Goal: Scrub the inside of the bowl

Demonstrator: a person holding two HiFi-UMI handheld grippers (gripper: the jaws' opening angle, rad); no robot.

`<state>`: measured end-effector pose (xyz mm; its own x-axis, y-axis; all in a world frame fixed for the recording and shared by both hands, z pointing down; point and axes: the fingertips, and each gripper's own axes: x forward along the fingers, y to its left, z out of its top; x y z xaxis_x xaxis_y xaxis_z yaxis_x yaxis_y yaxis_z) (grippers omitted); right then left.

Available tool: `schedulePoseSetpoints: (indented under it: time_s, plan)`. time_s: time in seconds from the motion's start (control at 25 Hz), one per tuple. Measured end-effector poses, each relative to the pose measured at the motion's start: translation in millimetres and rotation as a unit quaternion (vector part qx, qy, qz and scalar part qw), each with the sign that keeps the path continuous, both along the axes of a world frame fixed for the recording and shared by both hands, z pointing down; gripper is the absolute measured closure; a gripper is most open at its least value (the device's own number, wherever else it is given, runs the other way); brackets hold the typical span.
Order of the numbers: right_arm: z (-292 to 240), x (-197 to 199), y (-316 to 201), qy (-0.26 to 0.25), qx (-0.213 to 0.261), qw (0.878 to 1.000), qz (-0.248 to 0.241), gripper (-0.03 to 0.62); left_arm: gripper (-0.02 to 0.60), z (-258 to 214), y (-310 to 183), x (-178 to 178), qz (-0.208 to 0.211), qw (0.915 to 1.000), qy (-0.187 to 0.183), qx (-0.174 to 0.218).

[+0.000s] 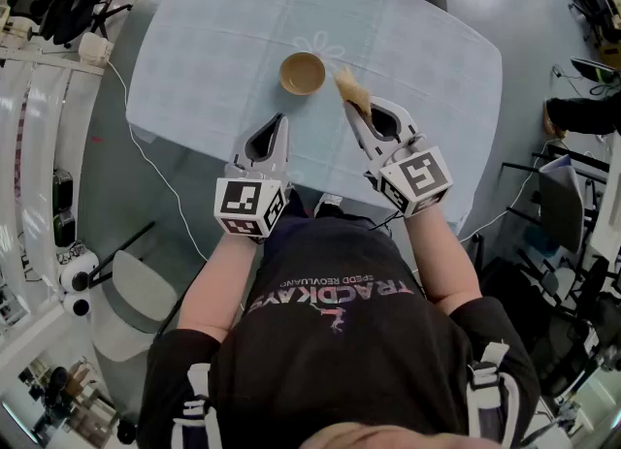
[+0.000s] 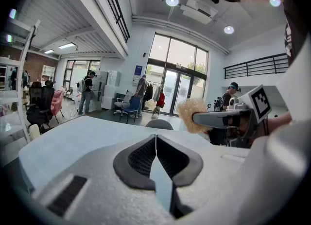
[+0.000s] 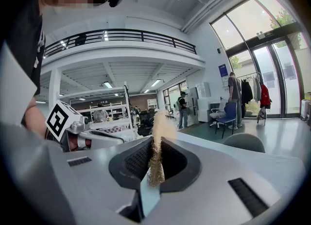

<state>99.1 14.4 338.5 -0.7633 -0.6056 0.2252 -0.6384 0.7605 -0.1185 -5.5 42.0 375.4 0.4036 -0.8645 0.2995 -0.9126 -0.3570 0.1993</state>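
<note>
The small round tan bowl point(image 1: 302, 73) stood upright on the bench point(image 1: 194, 69), which was spread with a pale blue cloth. It sat just beyond the tips of both claws and roughly between them. The right claw point(image 1: 353, 108) was clenched on a tuft of straw-coloured fibrous scrubber point(image 1: 351, 88). In the right gripper view the fibres were pinched between the pads and stood out past the tips. The scrubber's free end lay just to the right of the bowl's rim, near it but apart, and not yet inside. The left claw point(image 1: 281, 122) was clenched on nothing, its jaws pressed flat together. It lay on the near side of the bowl, without touching it.

Scrubbing looked not yet begun; the step in hand was bringing the scrubber over the rim and down inside. To do that well, the right claw would probably need to tip more steeply, so that the fibres rather than the hard tips met the inner wall. The bowl looked light and might slide on the cloth, so the left claw could steady it, either by opening onto the rim or by bracing the outer wall. The sweeps should circle both wall and bottom under moderate pressure. Only a narrow part of the tuft was pinched, so a hard push might drag it loose.
</note>
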Motion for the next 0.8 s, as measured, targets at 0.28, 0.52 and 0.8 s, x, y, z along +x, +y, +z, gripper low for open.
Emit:
schedulePoseSetpoints:
  time_s: [0.28, 0.52, 0.8]
  plan:
    - [1.2, -4.4, -2.1, 0.002, 0.0, 1.0, -0.003, 0.562, 0.563, 1.0, -2.8, -3.7, -0.002, 1.0, 0.002, -0.002]
    - [3.7, -6.5, -1.0, -0.002, -0.003, 1.0, -0.006, 0.562, 0.565, 5.0, -1.6, -6.1, -0.006, 1.0, 0.004, -0.006]
    - [9.1, -11.5, -4.5, 0.004, -0.006, 1.0, -0.012, 0.562, 0.563, 23.8, -10.2, -14.4, -0.017, 0.9992, 0.012, -0.034]
